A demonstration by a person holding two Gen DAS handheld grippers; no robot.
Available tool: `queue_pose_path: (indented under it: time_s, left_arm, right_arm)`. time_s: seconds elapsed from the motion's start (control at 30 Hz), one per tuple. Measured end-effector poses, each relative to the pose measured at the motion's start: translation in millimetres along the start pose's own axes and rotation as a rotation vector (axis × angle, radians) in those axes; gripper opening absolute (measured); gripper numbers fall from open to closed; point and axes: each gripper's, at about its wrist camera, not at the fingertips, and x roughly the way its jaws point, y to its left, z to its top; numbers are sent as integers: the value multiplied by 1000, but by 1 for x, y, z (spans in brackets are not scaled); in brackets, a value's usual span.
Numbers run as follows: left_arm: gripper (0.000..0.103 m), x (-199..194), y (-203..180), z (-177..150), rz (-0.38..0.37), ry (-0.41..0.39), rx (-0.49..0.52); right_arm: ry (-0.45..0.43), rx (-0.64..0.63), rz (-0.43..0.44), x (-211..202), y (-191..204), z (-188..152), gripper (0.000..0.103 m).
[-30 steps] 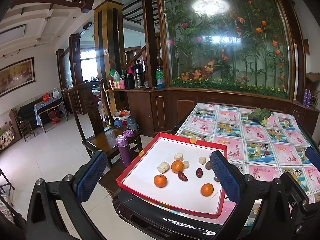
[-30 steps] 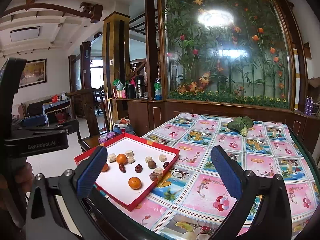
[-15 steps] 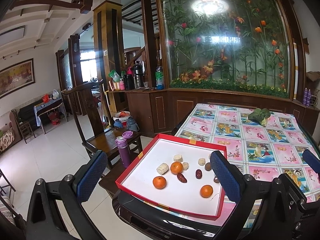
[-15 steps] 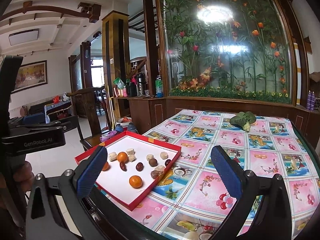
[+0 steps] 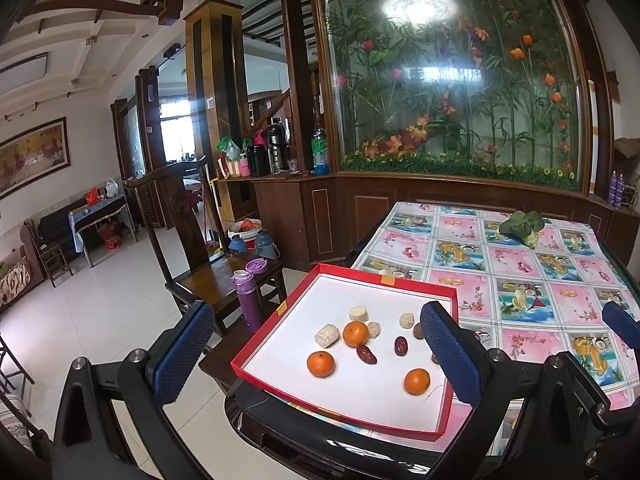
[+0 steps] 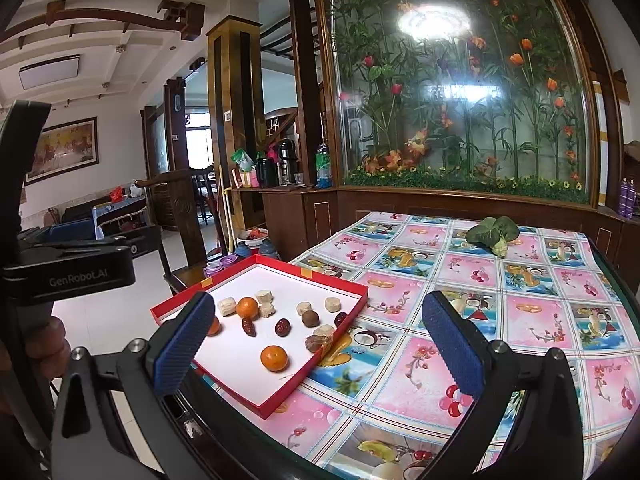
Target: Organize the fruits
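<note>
A red-rimmed white tray (image 5: 382, 278) sits on the table's near left corner and also shows in the right wrist view (image 6: 256, 398). In it lie three oranges (image 5: 320, 363), red dates (image 5: 366, 354), pale corn pieces (image 5: 327, 335) and brown round fruits (image 6: 310, 318). My left gripper (image 5: 318, 364) is open and empty, held in front of the tray's near edge. My right gripper (image 6: 318, 346) is open and empty, to the right of the tray above the tablecloth. The left gripper's body (image 6: 68, 270) shows at the left of the right wrist view.
A table with a floral fruit-print cloth (image 6: 480, 304) holds a green leafy vegetable (image 6: 491, 232) at the far side. A wooden chair (image 5: 208, 268) with a purple bottle (image 5: 249, 300) stands left of the table. A wooden cabinet with a flower panel (image 5: 440, 200) is behind.
Both grippers have drifted only slightly; in the right wrist view the tray and table sit a little higher and closer. Both stay open and nothing in the tray has moved.
</note>
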Motion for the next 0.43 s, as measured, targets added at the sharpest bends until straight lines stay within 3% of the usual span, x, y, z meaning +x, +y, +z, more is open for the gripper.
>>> queue_pose_path:
  time_s: [0.43]
  left_arm:
    - [103, 12, -3, -2, -30, 5, -2]
  right_arm:
    - [23, -2, 8, 12, 2, -4, 103]
